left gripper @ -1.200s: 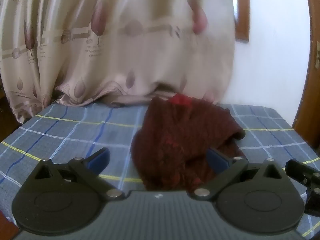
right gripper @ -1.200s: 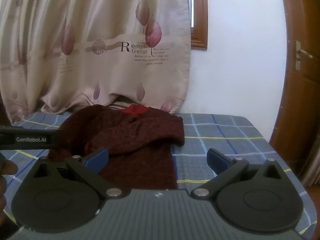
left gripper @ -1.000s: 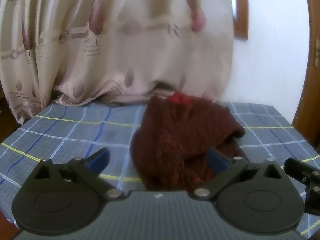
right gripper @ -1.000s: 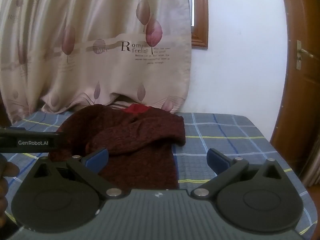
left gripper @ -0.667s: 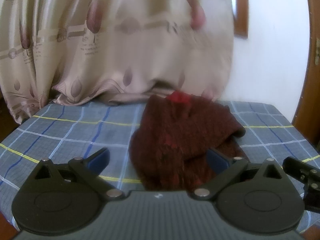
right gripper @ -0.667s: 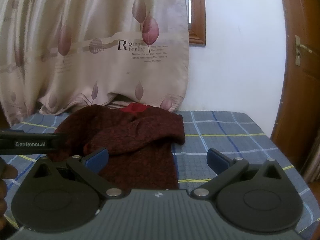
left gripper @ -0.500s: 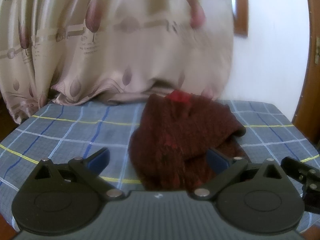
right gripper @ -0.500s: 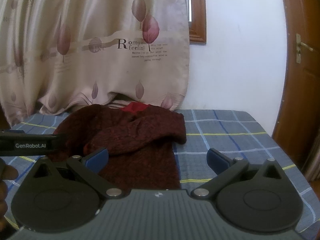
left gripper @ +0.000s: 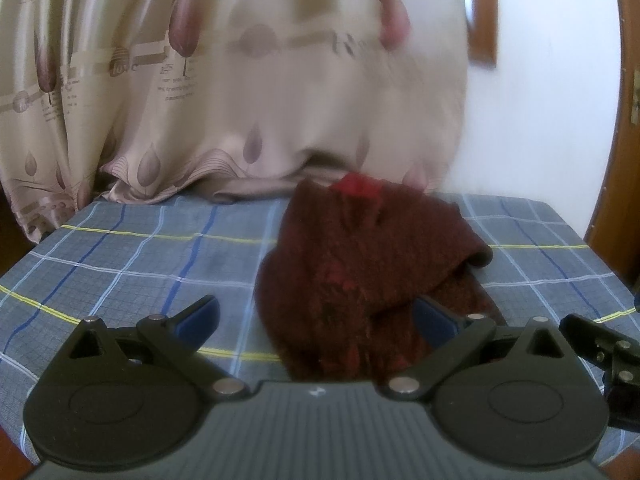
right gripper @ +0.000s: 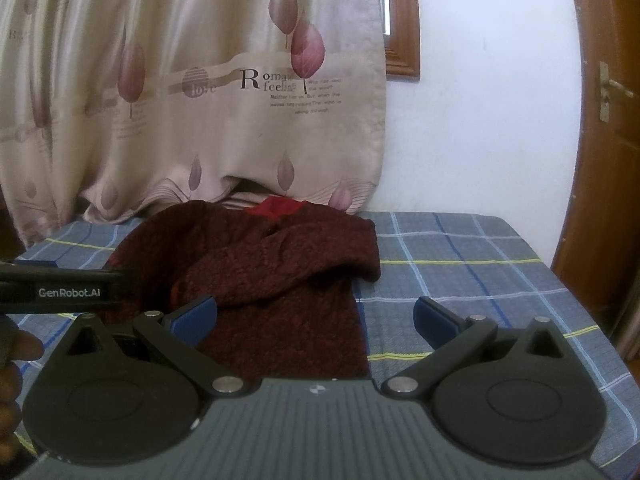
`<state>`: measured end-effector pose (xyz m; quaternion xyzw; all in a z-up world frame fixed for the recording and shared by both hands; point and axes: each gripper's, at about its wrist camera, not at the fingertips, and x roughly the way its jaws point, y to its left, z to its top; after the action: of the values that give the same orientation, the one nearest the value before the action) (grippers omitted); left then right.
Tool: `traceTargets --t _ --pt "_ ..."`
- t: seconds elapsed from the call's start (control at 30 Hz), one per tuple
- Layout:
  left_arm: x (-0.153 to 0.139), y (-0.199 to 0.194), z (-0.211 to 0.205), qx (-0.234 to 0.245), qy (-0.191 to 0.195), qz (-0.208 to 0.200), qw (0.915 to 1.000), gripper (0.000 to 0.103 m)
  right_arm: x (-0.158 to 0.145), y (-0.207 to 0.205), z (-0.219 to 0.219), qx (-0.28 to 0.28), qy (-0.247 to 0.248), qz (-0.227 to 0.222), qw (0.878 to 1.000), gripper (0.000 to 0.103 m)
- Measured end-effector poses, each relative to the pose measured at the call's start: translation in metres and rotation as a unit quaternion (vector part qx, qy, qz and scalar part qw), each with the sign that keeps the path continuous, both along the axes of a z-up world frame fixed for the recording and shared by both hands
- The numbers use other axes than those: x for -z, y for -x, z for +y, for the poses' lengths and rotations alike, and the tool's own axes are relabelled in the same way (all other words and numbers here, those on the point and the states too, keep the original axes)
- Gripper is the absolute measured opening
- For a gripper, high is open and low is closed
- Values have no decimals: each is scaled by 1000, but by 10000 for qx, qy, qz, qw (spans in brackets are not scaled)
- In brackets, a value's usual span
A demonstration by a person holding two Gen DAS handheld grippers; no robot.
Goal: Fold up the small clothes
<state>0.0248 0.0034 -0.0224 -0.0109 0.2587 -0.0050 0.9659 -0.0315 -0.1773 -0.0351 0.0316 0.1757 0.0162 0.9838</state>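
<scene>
A beige leaf-print curtain [right gripper: 200,100] hangs behind the counter [right gripper: 460,256], which wears a blue-grey plaid cloth. On it lies a dark maroon knit sweater [right gripper: 280,280], coarse and nubbly, with one sleeve folded across its body and its red collar toward the curtain, so its long axis runs away from both cameras. It lies directly ahead of the left gripper [left gripper: 316,320] and ahead-left of the right gripper [right gripper: 316,318]. Both grippers are spread wide and empty.
</scene>
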Motion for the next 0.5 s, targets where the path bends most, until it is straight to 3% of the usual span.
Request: traceTargets --t 0.5 --pt "3 -1 3 25 55 112 9999 103 -4 -2 3 -83 90 -35 9999 103"
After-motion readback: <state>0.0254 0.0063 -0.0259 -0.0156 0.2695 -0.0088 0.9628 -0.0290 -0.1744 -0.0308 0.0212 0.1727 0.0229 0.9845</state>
